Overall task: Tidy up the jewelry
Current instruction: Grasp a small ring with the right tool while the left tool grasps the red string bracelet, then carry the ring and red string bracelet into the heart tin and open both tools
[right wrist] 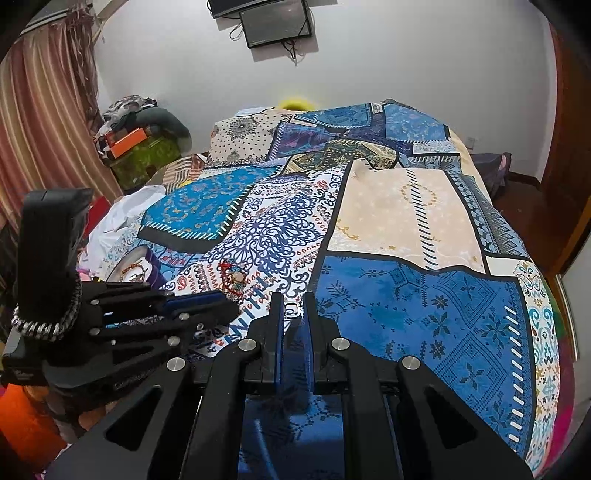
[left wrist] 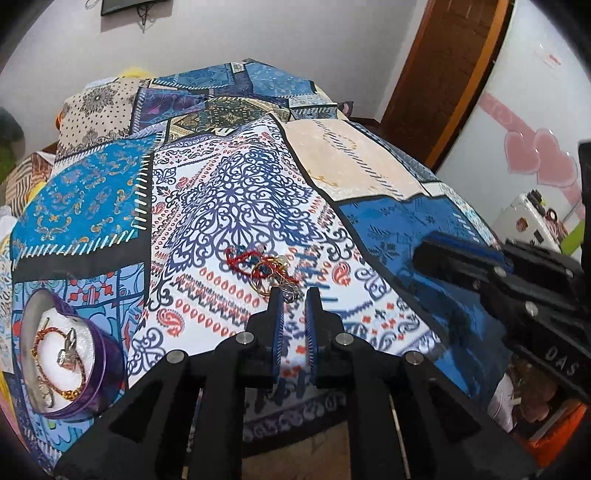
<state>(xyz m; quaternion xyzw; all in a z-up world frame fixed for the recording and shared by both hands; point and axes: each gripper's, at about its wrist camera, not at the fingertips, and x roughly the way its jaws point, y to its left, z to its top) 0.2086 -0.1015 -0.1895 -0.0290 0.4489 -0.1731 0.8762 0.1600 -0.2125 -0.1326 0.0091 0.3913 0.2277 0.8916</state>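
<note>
A small pile of jewelry (left wrist: 269, 271), with a red thread bracelet, gold rings and a silver piece, lies on the patterned bedspread (left wrist: 229, 192). My left gripper (left wrist: 294, 295) is open a narrow gap, its tips right at the near edge of the pile, over the silver piece. A purple round box (left wrist: 101, 360) with a white lining holds a chain bracelet and a pendant at the lower left. My right gripper (right wrist: 293, 301) hovers over the bedspread, jaws a narrow gap apart, empty. The pile (right wrist: 232, 278) and the box (right wrist: 135, 271) also show in the right wrist view, left of it.
The bed fills both views. A wooden door (left wrist: 443, 74) stands at the right. A curtain (right wrist: 40, 122), stacked clothes and boxes (right wrist: 140, 144) are at the left. A screen (right wrist: 275, 22) hangs on the far wall.
</note>
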